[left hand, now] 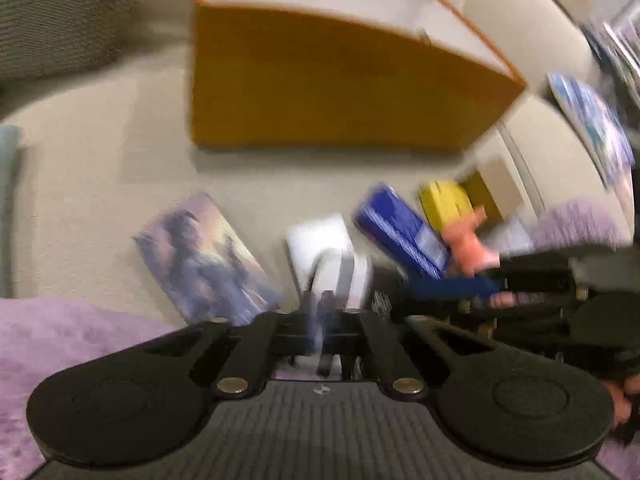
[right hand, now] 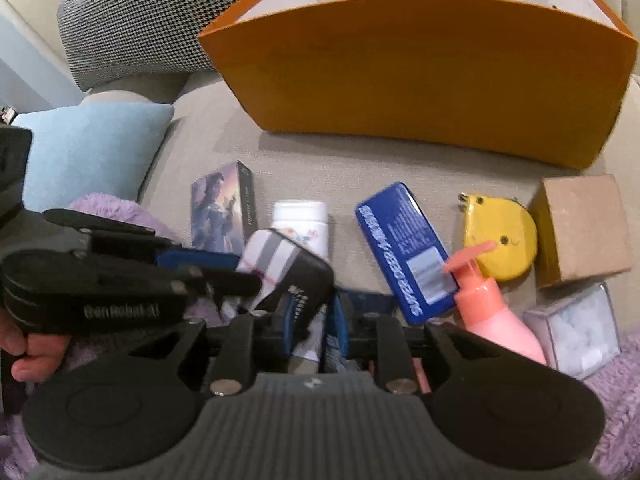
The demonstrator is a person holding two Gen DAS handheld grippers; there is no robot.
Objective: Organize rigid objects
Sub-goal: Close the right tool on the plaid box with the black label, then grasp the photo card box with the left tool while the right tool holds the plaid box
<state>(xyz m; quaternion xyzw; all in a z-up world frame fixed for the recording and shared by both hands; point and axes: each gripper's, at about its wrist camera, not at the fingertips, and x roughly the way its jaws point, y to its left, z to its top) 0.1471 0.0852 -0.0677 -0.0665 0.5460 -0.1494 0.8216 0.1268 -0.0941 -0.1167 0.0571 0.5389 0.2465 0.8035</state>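
Observation:
An open orange box [right hand: 424,80] stands at the back of the beige sofa seat; it also shows in the left wrist view [left hand: 336,80]. In front of it lie a purple picture box [right hand: 220,208], a white bottle [right hand: 302,222], a blue tin [right hand: 404,248], a yellow tape measure [right hand: 500,236], a pink pump bottle [right hand: 492,304], a brown cardboard box [right hand: 584,228] and a marbled box [right hand: 576,328]. My left gripper [right hand: 256,280] is shut on a black, white and grey striped pouch [right hand: 288,268]. My right gripper [right hand: 320,320] is low behind the pouch; its blue fingers are mostly hidden.
A houndstooth cushion [right hand: 140,16] and a light blue cushion [right hand: 92,152] sit at the back left. A fluffy purple blanket [left hand: 60,340] lies along the front. A printed item [left hand: 592,128] lies at the far right in the blurred left wrist view.

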